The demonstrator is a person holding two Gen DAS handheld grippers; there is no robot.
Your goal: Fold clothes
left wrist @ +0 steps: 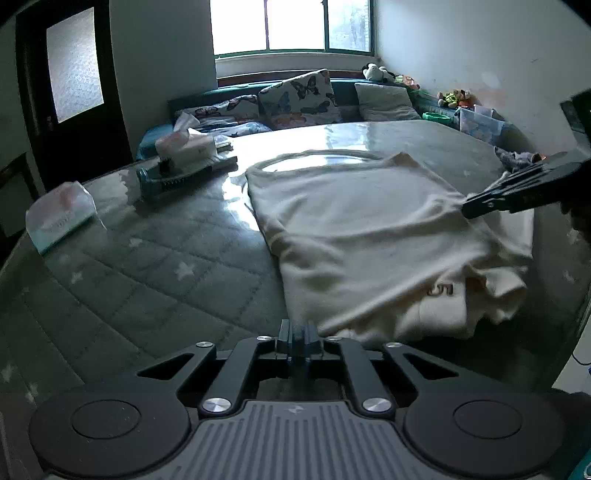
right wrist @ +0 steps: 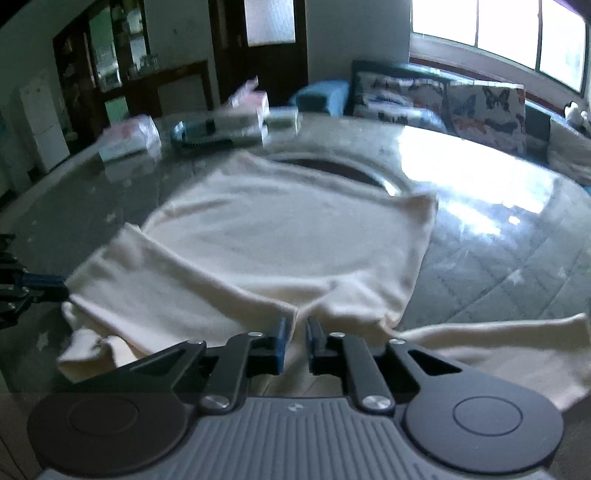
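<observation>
Shirt (right wrist: 280, 236) edges are pinched by left gripper (left wrist: 298, 334) and right gripper (right wrist: 295, 334); tugging unevenly could wrinkle the fold.

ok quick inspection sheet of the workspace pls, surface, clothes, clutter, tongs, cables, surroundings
surface: round table, glossy clear cover over a quilted star-print cloth
job's things: cream garment, partly folded, one flap laid over
clutter: tissue packs, tissue box, teal brush
grippers: left tongs shut at the garment's near edge; right tongs pinch cream fabric
cables: nothing seen
surroundings: sofa with butterfly cushions, window, dark door
</observation>
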